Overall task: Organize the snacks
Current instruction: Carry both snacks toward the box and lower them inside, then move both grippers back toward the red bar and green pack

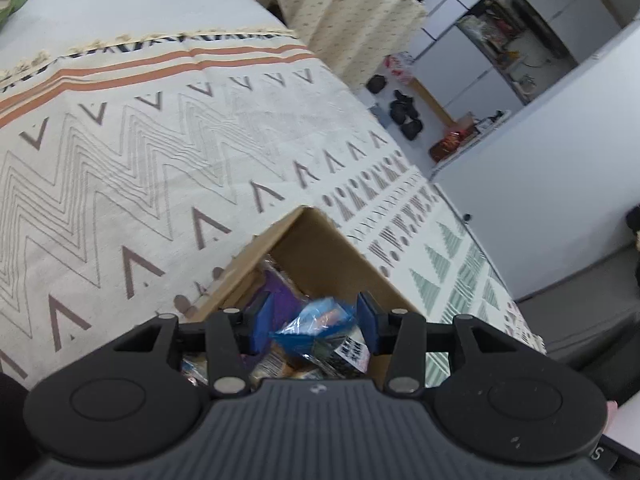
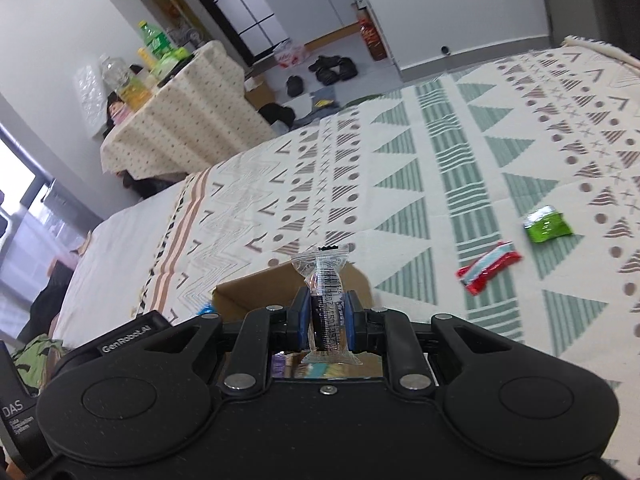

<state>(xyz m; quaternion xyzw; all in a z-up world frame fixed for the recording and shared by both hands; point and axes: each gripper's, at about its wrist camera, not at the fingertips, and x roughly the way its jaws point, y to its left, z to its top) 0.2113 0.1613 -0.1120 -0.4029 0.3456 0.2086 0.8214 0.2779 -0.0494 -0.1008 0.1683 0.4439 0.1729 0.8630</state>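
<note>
An open cardboard box [image 1: 320, 248] stands on the patterned blanket [image 1: 140, 168] and holds several snack packets, one of them purple [image 1: 282, 300]. Over the box, my left gripper [image 1: 314, 318] is shut on a blue snack packet [image 1: 320, 322] that fills the gap between its blue pads. My right gripper [image 2: 328, 320] is shut on a dark snack stick in a clear wrapper [image 2: 324, 276], held upright above the same box [image 2: 248, 292]. A red packet [image 2: 490, 266] and a green packet [image 2: 547, 224] lie loose on the blanket [image 2: 400, 168] to the right.
Beyond the bed's edge a table under a dotted cloth [image 2: 180, 120] carries several bottles [image 2: 154, 42]. Dark shoes [image 2: 332, 68] and a red-and-white bag [image 2: 292, 54] lie on the floor near white cabinets [image 2: 312, 4]. A white wall [image 1: 560, 168] runs along the bed's right side.
</note>
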